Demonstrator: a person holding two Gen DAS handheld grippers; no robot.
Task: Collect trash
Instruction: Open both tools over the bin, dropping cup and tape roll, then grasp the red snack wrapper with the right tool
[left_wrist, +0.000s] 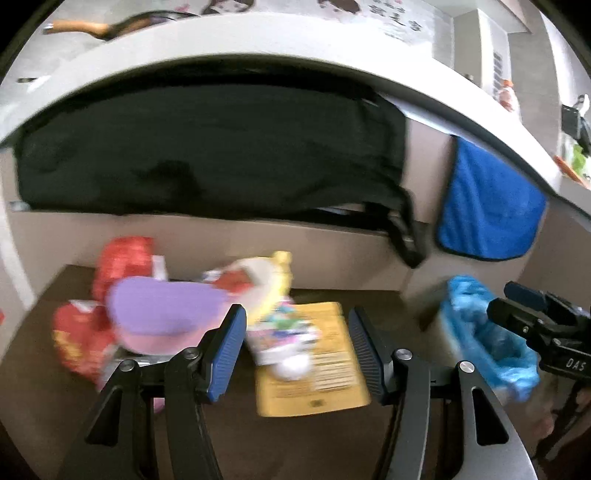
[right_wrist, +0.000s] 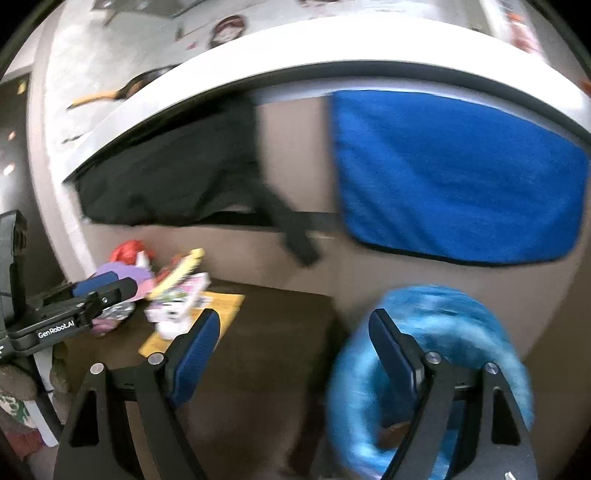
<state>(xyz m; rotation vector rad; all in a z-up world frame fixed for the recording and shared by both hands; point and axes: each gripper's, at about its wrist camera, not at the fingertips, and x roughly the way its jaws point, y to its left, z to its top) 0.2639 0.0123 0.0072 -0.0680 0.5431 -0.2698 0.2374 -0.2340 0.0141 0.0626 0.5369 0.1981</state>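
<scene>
Both fisheye views are smearing with motion blur under soft, even indoor light.

Circular lens is bending the pale grey curved counter edge (left_wrist: 258, 40) into an arc, corners going black. Heaviest blur is sitting on the pile of red, purple and yellow wrappers (left_wrist: 155, 310) and the bin lined with a crinkled light-blue plastic bag (right_wrist: 436, 369). The bright blue hanging cloth (right_wrist: 454, 173) is reading saturated, edges soft. The black fabric under the counter (left_wrist: 207, 151) is falling into shadow, detail lost. Gripper fingers (left_wrist: 229, 343) are staying sharper.
</scene>
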